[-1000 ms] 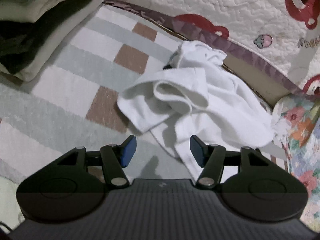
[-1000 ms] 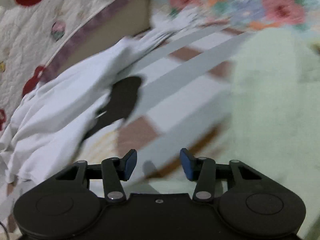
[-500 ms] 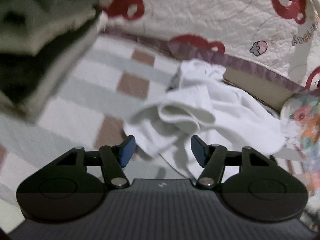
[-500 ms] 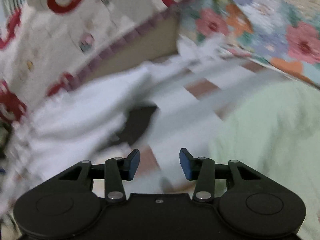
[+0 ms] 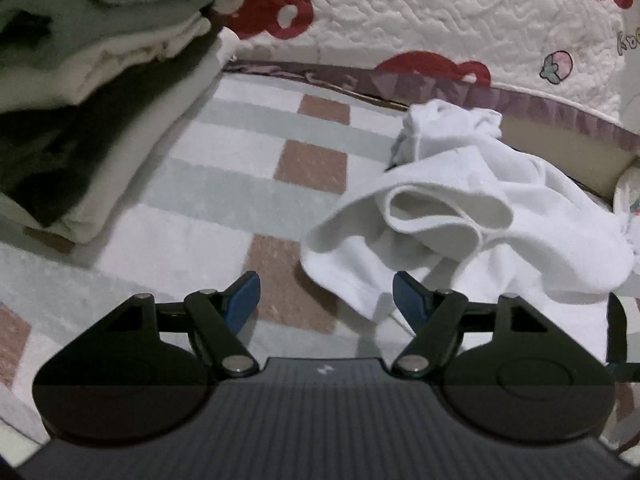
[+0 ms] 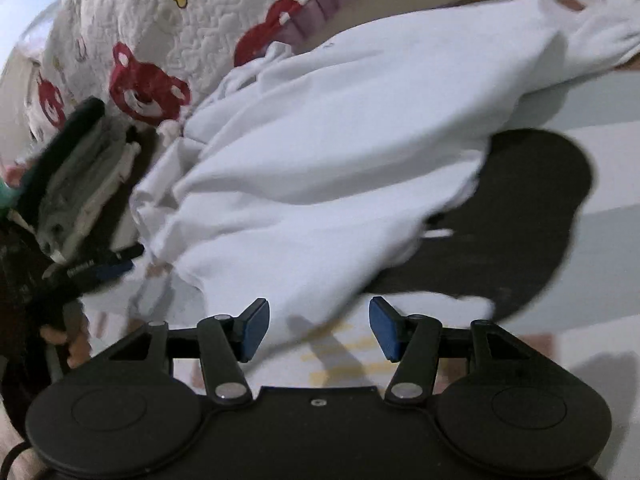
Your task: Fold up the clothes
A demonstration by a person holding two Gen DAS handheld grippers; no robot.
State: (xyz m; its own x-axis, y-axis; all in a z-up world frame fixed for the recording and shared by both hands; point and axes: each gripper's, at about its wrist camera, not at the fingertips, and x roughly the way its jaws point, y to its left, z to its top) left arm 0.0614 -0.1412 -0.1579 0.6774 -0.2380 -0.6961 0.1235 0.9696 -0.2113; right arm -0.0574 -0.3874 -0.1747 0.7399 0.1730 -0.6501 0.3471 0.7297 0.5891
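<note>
The left gripper (image 5: 326, 300) and the right gripper (image 6: 319, 330) both hang spread wide with nothing between their fingers. Just beyond them a crumpled white garment (image 5: 472, 236) lies on the checked rug (image 5: 248, 168). Farther off, folded clothes (image 5: 80, 92) are stacked beside a bear-print quilt (image 5: 420, 28).

Item count, located relative to the checked rug (image 5: 256, 168):

- White garment (image 5: 472, 216): one, crumpled on the rug.
- Folded-clothes stack (image 5: 92, 92): one, at the rug's edge.
- Bear-print quilt (image 5: 420, 20): one, beyond the rug.
- Grippers: two, left gripper (image 5: 326, 300) and right gripper (image 6: 319, 330), above the rug.
</note>
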